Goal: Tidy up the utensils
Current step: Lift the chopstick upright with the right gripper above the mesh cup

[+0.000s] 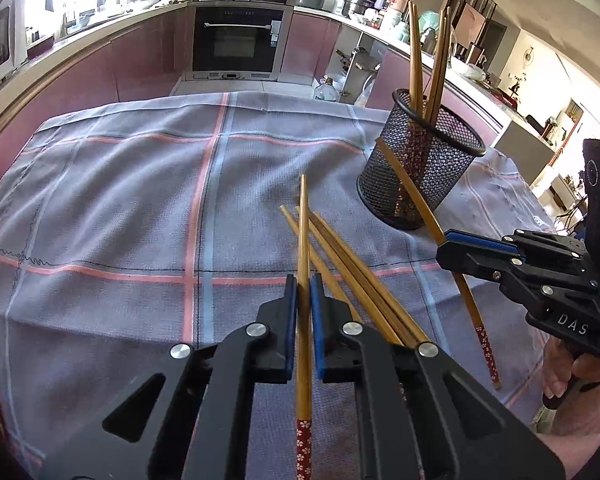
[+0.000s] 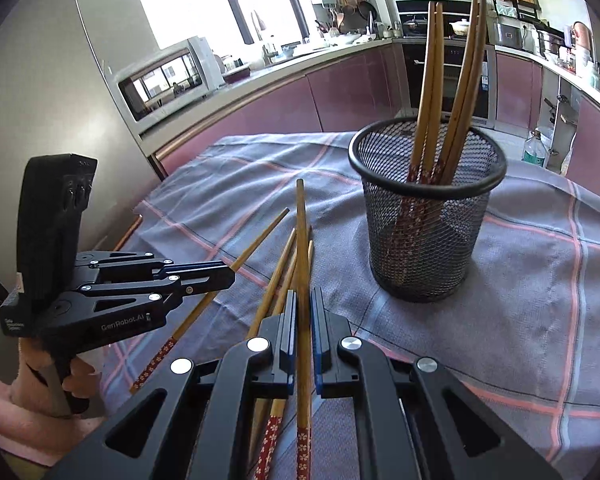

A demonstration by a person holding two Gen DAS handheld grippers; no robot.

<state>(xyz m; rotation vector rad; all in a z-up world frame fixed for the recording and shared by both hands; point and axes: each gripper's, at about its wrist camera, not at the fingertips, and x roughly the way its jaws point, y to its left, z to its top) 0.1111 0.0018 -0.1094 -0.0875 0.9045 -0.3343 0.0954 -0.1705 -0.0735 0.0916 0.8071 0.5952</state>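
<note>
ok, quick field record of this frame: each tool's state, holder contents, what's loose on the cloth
left tool: shut on a chopstick, patterned red end toward the camera
right tool: shut on a second chopstick, same orientation
mesh holder: upright on the checked cloth; about four chopsticks inside, patterned ends down
loose chopsticks: several on the cloth, bunched between the tools, beside the holder
</note>
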